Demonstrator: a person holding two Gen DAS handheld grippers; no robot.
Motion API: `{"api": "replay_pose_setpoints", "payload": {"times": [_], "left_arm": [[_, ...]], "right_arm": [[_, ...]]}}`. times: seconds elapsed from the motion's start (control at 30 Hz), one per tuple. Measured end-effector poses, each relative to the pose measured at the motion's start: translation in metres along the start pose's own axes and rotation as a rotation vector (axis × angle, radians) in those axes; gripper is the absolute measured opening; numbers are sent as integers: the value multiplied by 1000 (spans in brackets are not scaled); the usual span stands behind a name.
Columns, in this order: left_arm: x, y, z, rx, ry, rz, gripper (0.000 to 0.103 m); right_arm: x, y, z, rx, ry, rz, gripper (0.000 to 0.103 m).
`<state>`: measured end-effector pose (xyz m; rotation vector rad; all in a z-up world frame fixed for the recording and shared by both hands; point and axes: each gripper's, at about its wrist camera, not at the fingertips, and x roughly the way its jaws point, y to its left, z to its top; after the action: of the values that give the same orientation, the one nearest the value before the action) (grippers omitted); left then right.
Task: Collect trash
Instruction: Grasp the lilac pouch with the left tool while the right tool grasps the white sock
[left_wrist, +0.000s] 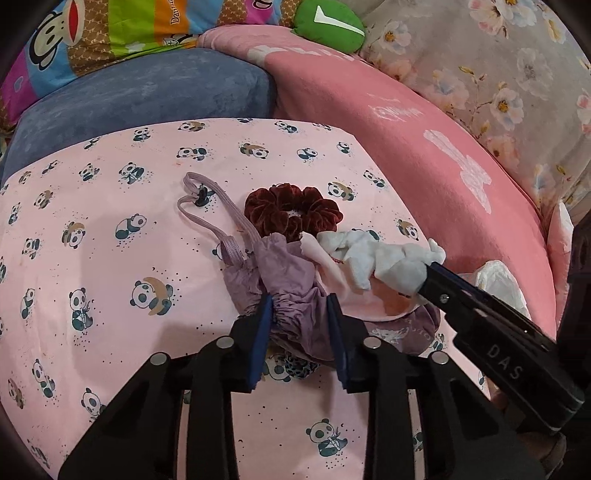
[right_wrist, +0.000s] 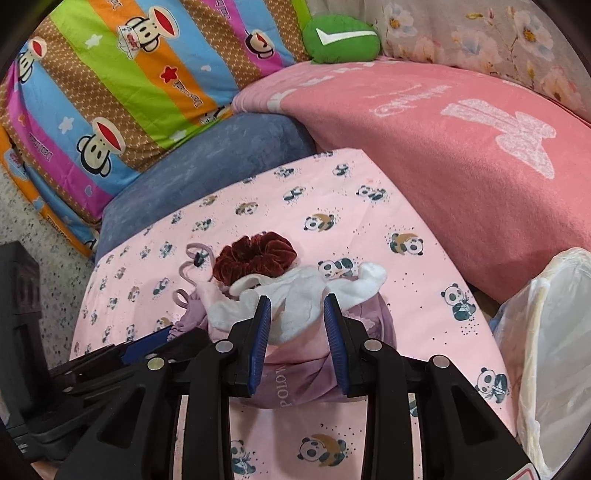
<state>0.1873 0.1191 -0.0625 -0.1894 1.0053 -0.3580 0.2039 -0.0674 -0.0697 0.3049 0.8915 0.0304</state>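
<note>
On a pink panda-print sheet (left_wrist: 110, 206), the left gripper (left_wrist: 300, 302) has its fingers pinched on the gathered rim of a purple drawstring pouch (left_wrist: 291, 280). The right gripper (right_wrist: 297, 306) reaches in from the side, fingers narrowed on a crumpled white tissue (right_wrist: 303, 291) held over the pouch's open mouth. A dark red velvet scrunchie (left_wrist: 291, 210) lies just behind the pouch. Nearby sit a blue cushion (left_wrist: 147, 96), a pink blanket (left_wrist: 406, 122) and a white plastic bag (right_wrist: 554, 332).
</note>
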Motion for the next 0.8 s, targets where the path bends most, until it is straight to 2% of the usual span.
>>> {"api": "replay_pose_setpoints", "payload": {"times": [0.03,0.1,0.2,0.43,0.57,0.8], "left_arm": [[0,-1,0,6,0,-1,22],[-1,-2,0,11,-2,-3,19],[-5,-4,1,15,-10,-7,16],[-32,-23,12,51,-67,-30,15],[-54,-38,20,81,-119,-47,15],[-88,-67,32,137,-203,-70,15]], "right_arm": [[4,0,-1,-2,7,-1,22],[8,0,-2,-7,16,0,10],[8,1,-3,-15,8,3,4],[-28,8,14,-40,-94,37,4],[-69,11,27,-49,-188,52,4],[-129,5,42,-38,-303,62,4]]}}
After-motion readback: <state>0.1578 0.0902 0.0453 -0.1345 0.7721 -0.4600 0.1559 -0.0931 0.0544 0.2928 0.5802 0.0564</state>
